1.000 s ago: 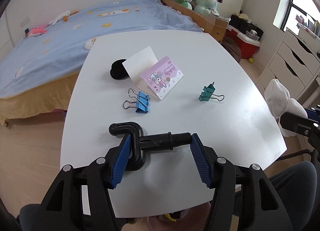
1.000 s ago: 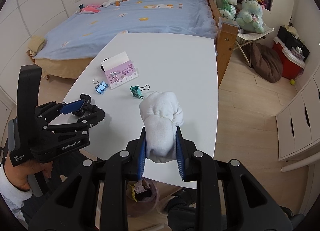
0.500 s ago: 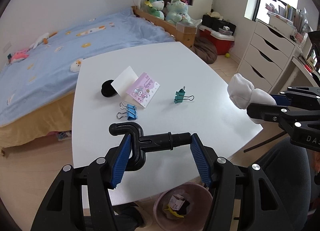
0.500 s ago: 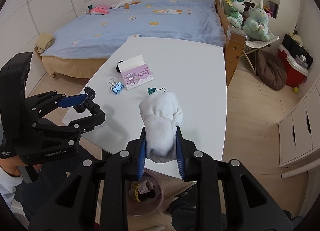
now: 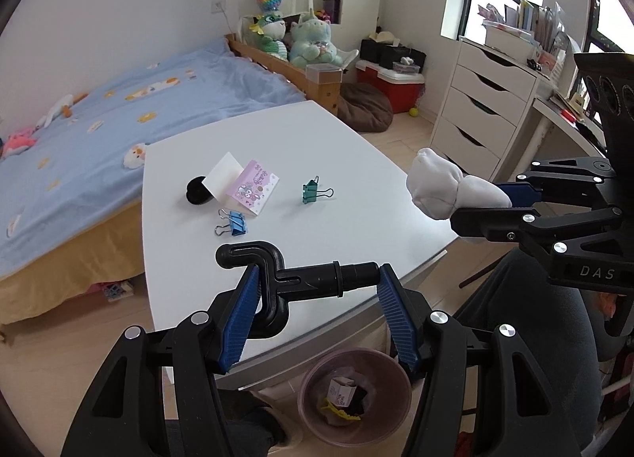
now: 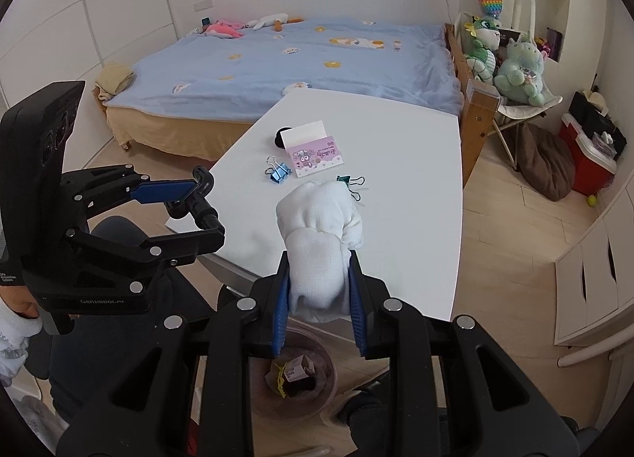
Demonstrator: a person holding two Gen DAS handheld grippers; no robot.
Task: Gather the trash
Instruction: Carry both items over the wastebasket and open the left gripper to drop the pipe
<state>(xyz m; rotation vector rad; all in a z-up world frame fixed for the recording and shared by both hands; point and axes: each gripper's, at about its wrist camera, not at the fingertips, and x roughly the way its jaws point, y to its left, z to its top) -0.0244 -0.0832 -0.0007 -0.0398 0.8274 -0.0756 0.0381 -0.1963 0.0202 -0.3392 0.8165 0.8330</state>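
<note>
Bedroom floor of pale wood surrounds the white table, whose near edge overhangs a pink wastebasket. My left gripper clamps a black plastic hook above that edge; my right gripper squeezes a white sock bundle. Beyond the table lies a blue bed.

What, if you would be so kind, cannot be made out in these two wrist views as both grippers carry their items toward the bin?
- Pinkish round trash bin: left wrist view, its right rim is hidden by the left gripper; the small box's print is too small.
- Teal binder clip: right wrist view, mostly hidden behind the white cloth wad.
- Black round object: both views, partly behind the white card; identity unclear.
</note>
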